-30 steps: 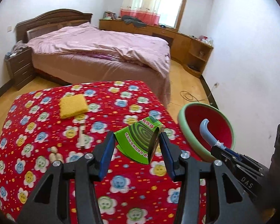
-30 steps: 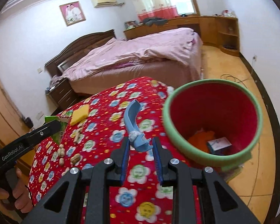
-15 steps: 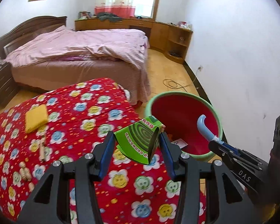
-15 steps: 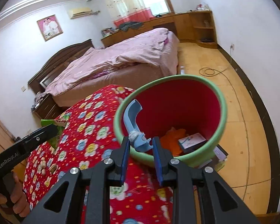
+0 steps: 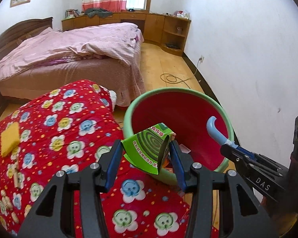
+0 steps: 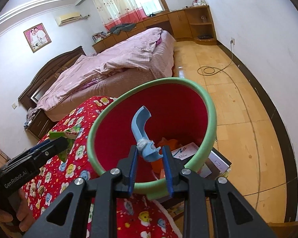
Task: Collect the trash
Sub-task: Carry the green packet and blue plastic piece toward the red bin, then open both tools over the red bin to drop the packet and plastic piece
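Note:
My left gripper [image 5: 145, 154] is shut on a flattened green mosquito-coil box [image 5: 147, 148], held over the near rim of a red bin with a green rim [image 5: 129, 111]. In the right wrist view my right gripper [image 6: 150, 156] is shut on a curved blue plastic handle piece [image 6: 140, 124], which hangs above the bin's [image 6: 210, 107] open mouth. An orange scrap [image 6: 168, 143] and a white carton [image 6: 185, 150] lie in the bin's bottom. The blue piece [image 5: 215, 129] and right gripper [image 5: 234, 150] also show at the right of the left wrist view.
A table under a red flowered cloth [image 5: 69, 123] stands left of the bin, with a yellow sponge [image 5: 9, 139] and small scraps [image 5: 15, 175] on it. Cartons [image 6: 218, 162] sit on the floor by the bin. A bed [image 5: 69, 55] lies behind, a cable [image 6: 208, 70] on the wooden floor.
Both grippers have swung right from above the table toward the bin, still holding their items. The blue piece now hangs over the bin's mouth and the green box reaches its rim.

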